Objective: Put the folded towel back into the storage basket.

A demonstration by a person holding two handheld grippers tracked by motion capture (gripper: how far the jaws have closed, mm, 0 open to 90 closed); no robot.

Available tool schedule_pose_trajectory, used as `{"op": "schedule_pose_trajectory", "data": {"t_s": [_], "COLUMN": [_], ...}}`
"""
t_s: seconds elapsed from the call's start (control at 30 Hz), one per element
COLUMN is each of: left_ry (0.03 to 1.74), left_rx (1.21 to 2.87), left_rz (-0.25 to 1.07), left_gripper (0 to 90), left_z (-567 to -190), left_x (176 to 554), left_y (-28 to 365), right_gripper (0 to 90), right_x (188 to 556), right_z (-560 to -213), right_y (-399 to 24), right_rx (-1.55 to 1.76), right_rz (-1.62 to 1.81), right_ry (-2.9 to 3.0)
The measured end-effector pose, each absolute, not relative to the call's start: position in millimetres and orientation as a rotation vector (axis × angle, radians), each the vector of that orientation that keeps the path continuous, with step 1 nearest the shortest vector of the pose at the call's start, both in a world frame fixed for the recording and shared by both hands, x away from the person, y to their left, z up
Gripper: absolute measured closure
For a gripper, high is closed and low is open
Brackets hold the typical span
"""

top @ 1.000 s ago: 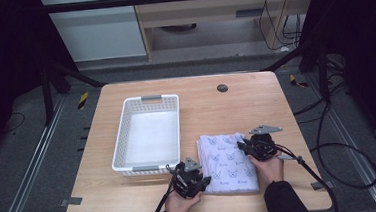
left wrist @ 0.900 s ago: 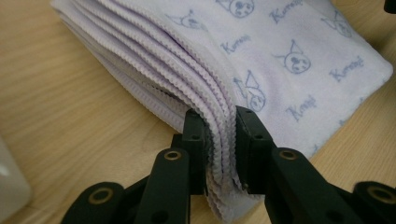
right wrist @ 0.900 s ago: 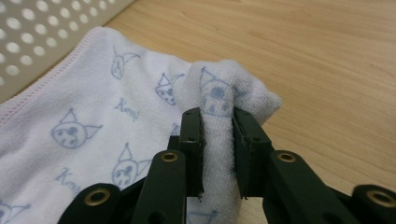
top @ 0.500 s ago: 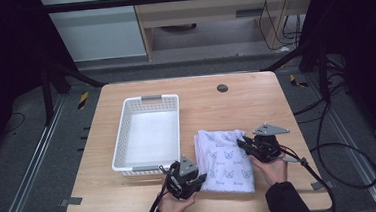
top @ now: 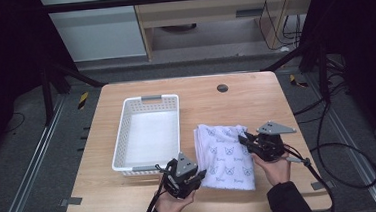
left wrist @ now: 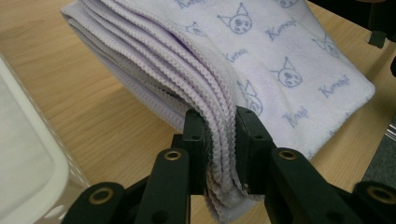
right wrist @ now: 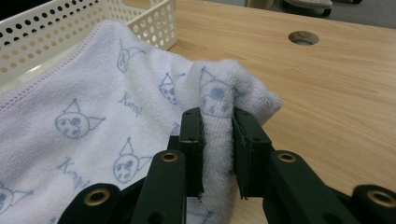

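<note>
A folded pale lilac towel (top: pixel 225 155) with a printed cat pattern lies right of the white basket (top: pixel 147 134) on the wooden table. My left gripper (top: pixel 201 174) is shut on the towel's near left corner; in the left gripper view the stacked hemmed edges (left wrist: pixel 219 140) are pinched between the jaws. My right gripper (top: pixel 244 141) is shut on the towel's right edge, and the right gripper view has a bunched fold (right wrist: pixel 218 116) clamped between its pads. Both gripped edges are raised off the table.
The white perforated basket (right wrist: pixel 70 28) stands with nothing in it at the left of the towel. A round cable hole (top: pixel 222 88) sits near the table's far edge. Bare wood (top: pixel 256 101) lies beyond and to the right of the towel.
Both grippers have risen with the towel's edges, and the towel now bunches up off the table on the sides where it is held.
</note>
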State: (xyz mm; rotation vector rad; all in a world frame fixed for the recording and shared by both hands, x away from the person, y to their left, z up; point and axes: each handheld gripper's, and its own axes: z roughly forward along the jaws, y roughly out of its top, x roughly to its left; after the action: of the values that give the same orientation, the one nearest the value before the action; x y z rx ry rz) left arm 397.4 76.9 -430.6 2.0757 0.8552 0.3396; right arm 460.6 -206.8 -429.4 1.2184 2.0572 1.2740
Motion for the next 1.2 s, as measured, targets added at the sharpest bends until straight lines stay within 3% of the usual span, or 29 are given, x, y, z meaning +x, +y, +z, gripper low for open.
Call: {"op": "schedule_pose_trajectory", "data": {"t_s": [1.2], "left_ry": [0.834], "left_rx": [1.968], "left_rz": [0.382], "left_gripper": [75.1], "left_z": [-379], "left_x": [403], "left_y": [106], "right_gripper": [75.5], "right_x": [460], "right_z": [-369], "right_y": [-185], "right_rx": [1.094], "right_rz": [1.353], "right_ry": [1.951]}}
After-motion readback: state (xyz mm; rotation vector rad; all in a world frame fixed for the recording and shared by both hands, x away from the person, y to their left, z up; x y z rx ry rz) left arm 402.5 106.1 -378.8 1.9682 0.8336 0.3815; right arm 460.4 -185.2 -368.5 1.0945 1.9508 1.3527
